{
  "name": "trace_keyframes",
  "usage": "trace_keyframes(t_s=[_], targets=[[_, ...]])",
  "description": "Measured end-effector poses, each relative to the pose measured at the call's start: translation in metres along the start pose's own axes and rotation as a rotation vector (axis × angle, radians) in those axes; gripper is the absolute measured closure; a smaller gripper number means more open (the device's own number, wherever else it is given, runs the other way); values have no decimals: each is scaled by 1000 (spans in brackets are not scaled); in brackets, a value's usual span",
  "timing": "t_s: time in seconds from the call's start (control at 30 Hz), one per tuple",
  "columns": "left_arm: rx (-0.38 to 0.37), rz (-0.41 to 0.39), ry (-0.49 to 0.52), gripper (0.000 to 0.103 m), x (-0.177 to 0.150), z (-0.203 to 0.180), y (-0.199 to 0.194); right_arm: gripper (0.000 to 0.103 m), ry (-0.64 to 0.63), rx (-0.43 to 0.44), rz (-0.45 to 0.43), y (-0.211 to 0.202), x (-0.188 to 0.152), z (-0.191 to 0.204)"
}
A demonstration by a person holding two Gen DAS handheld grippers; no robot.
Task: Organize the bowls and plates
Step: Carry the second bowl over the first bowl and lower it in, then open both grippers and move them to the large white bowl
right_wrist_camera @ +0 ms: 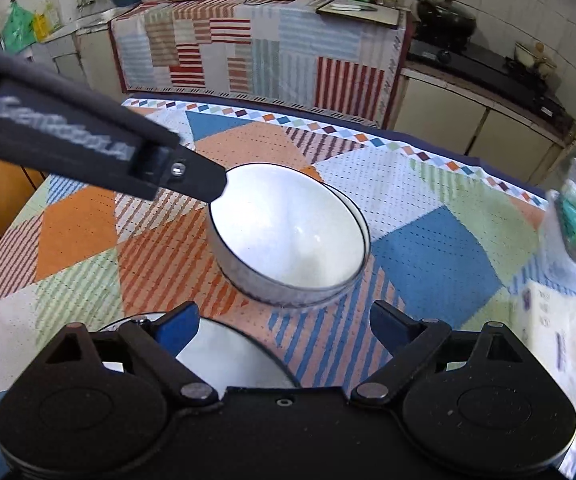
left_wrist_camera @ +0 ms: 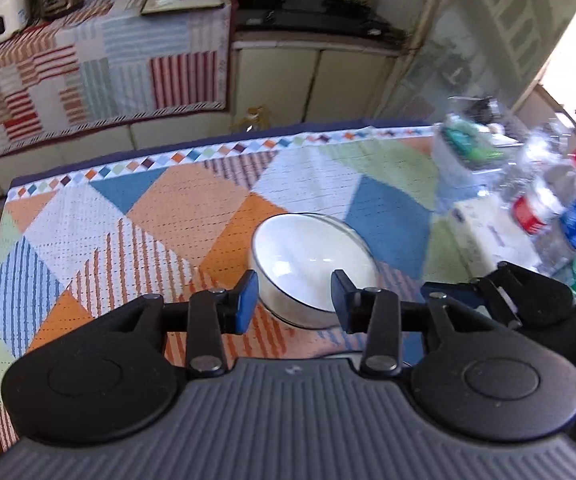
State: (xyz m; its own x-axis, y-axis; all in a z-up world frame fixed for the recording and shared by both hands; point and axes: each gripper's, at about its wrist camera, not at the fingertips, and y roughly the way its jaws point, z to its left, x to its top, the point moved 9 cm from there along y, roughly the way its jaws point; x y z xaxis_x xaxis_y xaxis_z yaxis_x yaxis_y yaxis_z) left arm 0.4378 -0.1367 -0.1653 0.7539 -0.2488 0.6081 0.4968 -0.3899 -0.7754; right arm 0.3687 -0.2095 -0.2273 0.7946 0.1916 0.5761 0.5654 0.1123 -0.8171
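Two bowls: we see a white bowl (right_wrist_camera: 288,236) on the patterned cloth of the table (right_wrist_camera: 439,248), and a second white dish (right_wrist_camera: 232,356) nearer us than the bowl, partly hidden under the right hand-held gripper; we cannot tell whether it is a bowl or a plate.
Left hand-held gripper (left_wrist_camera: 293,300): we hold it spread, its blue pads on either side of the bowl's near rim (left_wrist_camera: 311,264); we cannot tell whether they touch it.
Same gripper from the right: it reaches in from the left of the bowl, its tip (right_wrist_camera: 204,180) at the rim.
Right hand-held gripper (right_wrist_camera: 286,320): spread wide, pinching nothing, just short of the bowl.
Right of the bowl: plastic bottles (left_wrist_camera: 543,200) and a white box (left_wrist_camera: 487,236).
Behind the table: a striped cloth over a counter (right_wrist_camera: 256,44).
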Motion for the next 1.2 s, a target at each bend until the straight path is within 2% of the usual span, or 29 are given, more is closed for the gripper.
trace_keyframes(t_s=[0.23, 0.3, 0.5, 0.57, 0.7, 0.87, 0.93, 1.07, 1.13, 1.2], targets=[[-43, 21, 59, 61, -28, -23, -49, 9, -28, -27, -2, -52, -18, 7], [-55, 33, 78, 55, -37, -30, -62, 9, -10, -30, -11, -69, -25, 7], [-104, 79, 166, 52, -64, -51, -96, 9, 8, 7, -20, -121, -56, 14], [-93, 111, 177, 52, -73, -53, -104, 9, 16, 30, -9, -135, -67, 18], [-62, 128, 233, 52, -87, -59, -122, 9, 7, 64, -8, -165, -87, 27], [-79, 145, 247, 49, -104, -68, -142, 9, -22, 66, -22, -200, -109, 37], [-109, 160, 224, 47, -113, -76, -147, 9, -26, 78, -38, -208, -122, 41], [-127, 170, 285, 41, -139, -99, -156, 9, 0, 60, -79, -212, -151, 41], [-142, 192, 300, 40, -154, -109, -157, 10, 27, 72, -78, -210, -164, 43], [-157, 210, 309, 40, -167, -116, -158, 11, -9, 80, -57, -208, -177, 50]])
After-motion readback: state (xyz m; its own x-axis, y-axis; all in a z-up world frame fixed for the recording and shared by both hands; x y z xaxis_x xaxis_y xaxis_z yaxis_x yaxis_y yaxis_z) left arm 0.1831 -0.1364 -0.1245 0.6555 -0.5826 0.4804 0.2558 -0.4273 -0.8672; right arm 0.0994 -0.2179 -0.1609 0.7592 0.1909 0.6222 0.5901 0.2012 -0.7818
